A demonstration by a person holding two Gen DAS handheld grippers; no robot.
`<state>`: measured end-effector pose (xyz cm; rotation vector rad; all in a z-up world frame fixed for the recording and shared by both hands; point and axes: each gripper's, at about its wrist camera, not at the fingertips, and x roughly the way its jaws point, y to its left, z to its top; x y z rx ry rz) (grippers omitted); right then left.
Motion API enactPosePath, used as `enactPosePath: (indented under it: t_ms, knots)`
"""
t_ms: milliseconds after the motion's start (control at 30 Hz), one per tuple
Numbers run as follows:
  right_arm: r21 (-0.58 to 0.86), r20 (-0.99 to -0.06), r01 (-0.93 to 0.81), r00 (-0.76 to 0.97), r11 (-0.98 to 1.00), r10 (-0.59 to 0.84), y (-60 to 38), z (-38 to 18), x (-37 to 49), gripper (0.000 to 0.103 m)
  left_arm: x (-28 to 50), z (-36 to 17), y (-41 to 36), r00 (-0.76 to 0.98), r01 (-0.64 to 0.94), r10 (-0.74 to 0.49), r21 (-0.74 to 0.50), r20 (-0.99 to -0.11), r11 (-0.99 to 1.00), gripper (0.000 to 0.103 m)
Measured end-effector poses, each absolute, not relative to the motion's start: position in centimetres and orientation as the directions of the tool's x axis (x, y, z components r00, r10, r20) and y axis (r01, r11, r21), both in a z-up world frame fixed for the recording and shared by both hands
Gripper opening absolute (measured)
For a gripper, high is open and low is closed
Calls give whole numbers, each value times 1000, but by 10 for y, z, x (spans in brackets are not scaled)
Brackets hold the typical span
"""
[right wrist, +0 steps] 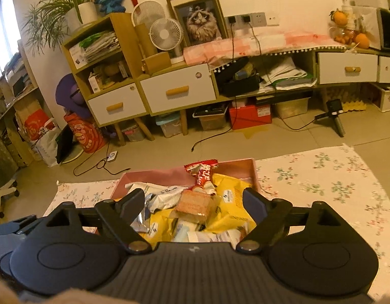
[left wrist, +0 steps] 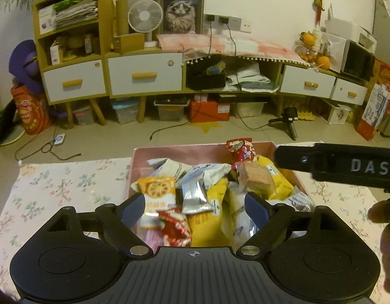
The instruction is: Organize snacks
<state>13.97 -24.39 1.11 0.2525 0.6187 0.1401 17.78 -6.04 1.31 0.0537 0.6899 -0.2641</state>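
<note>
A pink box [left wrist: 184, 150] full of snack packets stands on a floral cloth [left wrist: 65, 185]. It also shows in the right wrist view [right wrist: 235, 165]. In it lie an orange biscuit packet [left wrist: 158, 190], a silver packet [left wrist: 195, 195], yellow packets [left wrist: 278, 179], a wafer in clear wrap [left wrist: 257, 178] and a red packet [left wrist: 241, 149]. My left gripper [left wrist: 195, 206] is open above the box's near side, holding nothing. My right gripper [right wrist: 193, 202] is open above the wafer [right wrist: 195, 204] and yellow packets [right wrist: 230, 190], holding nothing. Its body [left wrist: 347, 164] reaches in from the right in the left wrist view.
The cloth [right wrist: 321, 177] spreads to both sides of the box. Beyond it is tiled floor [left wrist: 144, 136] with loose cables [left wrist: 48, 147] and a small tripod [left wrist: 288, 121]. A long cabinet [left wrist: 144, 76] with drawers, fans and storage bins lines the far wall.
</note>
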Motion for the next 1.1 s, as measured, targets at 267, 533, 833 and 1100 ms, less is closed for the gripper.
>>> enactPosePath:
  t_ms: [267, 533, 833, 1100]
  knots:
    - [230, -577, -22, 802, 973, 155, -247, 11, 114, 89, 145, 23, -50, 737, 236, -193, -21, -648, 972, 98]
    - [138, -634, 13, 769, 990, 79, -242, 1, 82, 92, 109, 21, -38, 689, 206, -152, -10, -708, 979, 101]
    - [71, -684, 43, 729, 997, 17, -226, 6, 44, 99, 60, 23, -12, 651, 104, -129, -80, -748, 991, 103]
    - [39, -675, 47, 737, 998, -8, -217, 10, 16, 103, 34, 29, -10, 646, 84, -80, -34, -759, 996, 103]
